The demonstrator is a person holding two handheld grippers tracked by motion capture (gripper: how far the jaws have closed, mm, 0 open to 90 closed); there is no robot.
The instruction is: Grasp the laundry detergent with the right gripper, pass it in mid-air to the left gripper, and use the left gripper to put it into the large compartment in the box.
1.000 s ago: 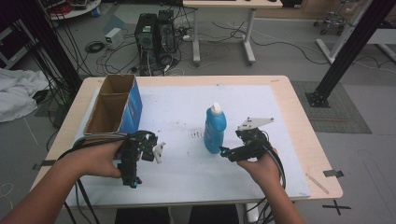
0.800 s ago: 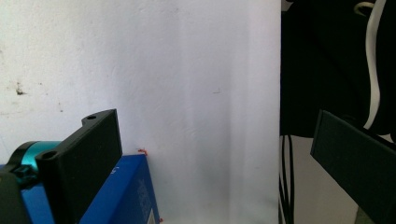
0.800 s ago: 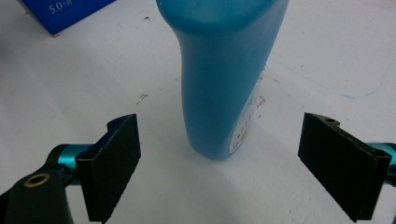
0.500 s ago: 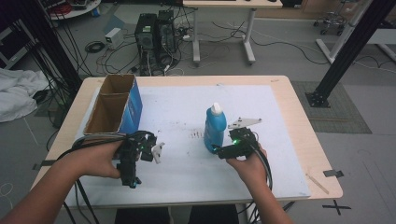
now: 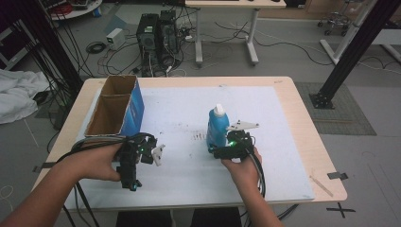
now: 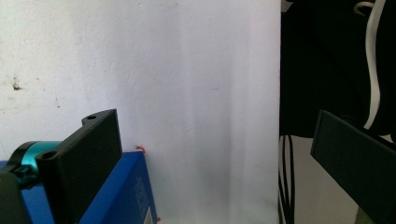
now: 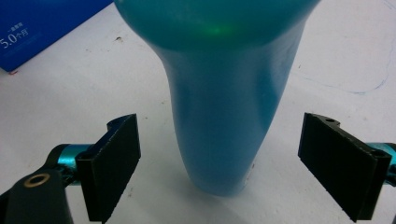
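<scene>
Standing upright near the middle of the white mat (image 5: 283,142), the blue bottle (image 5: 217,130) (white cap on top) is the landmark. Just on its near right side sits the right gripper (image 5: 215,152), jaws spread wide either side of the bottle's base with a gap on each side, gripping nothing. Well to the bottle's left, the left gripper (image 5: 157,154) is also wide open and empty, close to the cardboard box (image 5: 135,101).
</scene>
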